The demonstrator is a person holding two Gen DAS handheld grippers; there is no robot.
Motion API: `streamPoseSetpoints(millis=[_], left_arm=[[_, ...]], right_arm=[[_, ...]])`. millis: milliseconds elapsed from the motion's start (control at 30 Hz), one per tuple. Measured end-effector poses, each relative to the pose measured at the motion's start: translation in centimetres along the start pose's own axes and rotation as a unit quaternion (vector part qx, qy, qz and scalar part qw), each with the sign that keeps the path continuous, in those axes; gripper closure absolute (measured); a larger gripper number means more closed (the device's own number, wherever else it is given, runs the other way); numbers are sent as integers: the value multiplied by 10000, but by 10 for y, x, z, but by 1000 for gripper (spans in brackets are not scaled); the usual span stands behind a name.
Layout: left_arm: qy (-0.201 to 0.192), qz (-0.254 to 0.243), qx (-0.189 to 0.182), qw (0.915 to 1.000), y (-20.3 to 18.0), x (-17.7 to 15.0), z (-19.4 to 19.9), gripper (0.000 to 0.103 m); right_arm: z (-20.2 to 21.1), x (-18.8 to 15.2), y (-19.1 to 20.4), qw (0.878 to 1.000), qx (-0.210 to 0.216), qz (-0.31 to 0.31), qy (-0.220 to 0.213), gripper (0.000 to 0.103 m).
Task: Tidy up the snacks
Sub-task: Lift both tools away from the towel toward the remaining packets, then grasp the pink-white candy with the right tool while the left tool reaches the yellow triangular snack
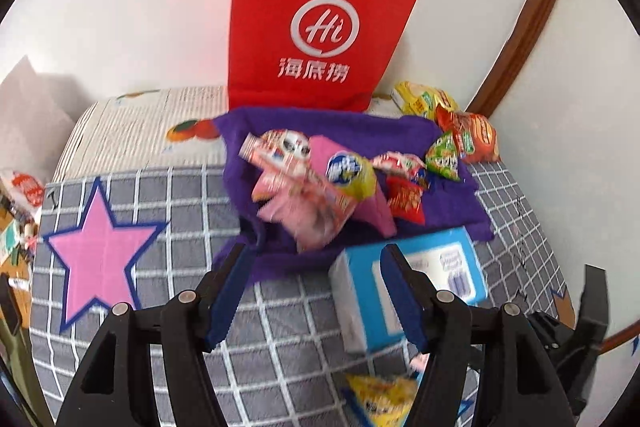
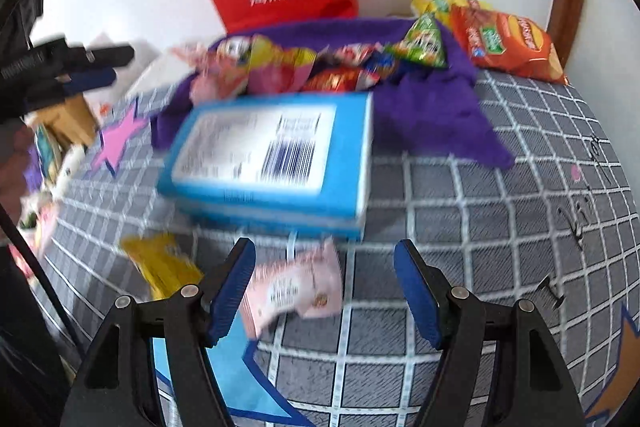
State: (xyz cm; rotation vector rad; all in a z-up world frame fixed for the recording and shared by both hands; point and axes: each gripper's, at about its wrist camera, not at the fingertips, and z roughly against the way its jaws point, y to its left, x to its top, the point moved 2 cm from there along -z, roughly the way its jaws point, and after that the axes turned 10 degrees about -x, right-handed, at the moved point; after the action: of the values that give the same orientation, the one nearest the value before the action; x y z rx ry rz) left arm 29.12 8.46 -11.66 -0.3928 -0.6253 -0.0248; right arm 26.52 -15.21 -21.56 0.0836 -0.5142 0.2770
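Several snack packs lie on a purple cloth (image 1: 440,203) on the checked grey bed cover (image 1: 152,195): a pink pack (image 1: 308,195), a red pack (image 1: 406,197), a green triangular pack (image 1: 442,157). A blue box (image 1: 424,279) lies in front of the cloth; it also shows in the right wrist view (image 2: 272,155). My left gripper (image 1: 316,291) is open and empty above the cloth's near edge. My right gripper (image 2: 324,287) is open over a small pink packet (image 2: 292,287), with a yellow pack (image 2: 164,263) to its left.
A red paper bag (image 1: 316,31) stands against the white wall at the back. An orange chip bag (image 2: 508,43) and yellow packs (image 1: 424,99) lie at the back right. A pink star (image 1: 100,247) is printed on the cover. Clutter lies past the left edge.
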Motion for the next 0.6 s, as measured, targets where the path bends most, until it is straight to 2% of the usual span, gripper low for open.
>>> streamPoseSetpoints(millis=[200, 300, 467, 533, 600], left_arm=[[150, 34, -22, 9999, 5, -31, 3, 38], [207, 18, -35, 9998, 5, -44, 6, 38], [243, 48, -28, 9997, 9, -58, 11, 38], [273, 60, -14, 9996, 11, -64, 12, 38], [312, 75, -8, 9995, 12, -70, 12, 38]], right_arm=[[-15, -22, 17, 9997, 60, 236, 82, 31], [-23, -27, 25, 9993, -67, 345, 130, 29], [-25, -31, 35, 9982, -284, 515, -94, 25], [-25, -32, 37, 9976, -349, 553, -235, 27], [-24, -31, 37, 9973, -357, 524, -366, 43]])
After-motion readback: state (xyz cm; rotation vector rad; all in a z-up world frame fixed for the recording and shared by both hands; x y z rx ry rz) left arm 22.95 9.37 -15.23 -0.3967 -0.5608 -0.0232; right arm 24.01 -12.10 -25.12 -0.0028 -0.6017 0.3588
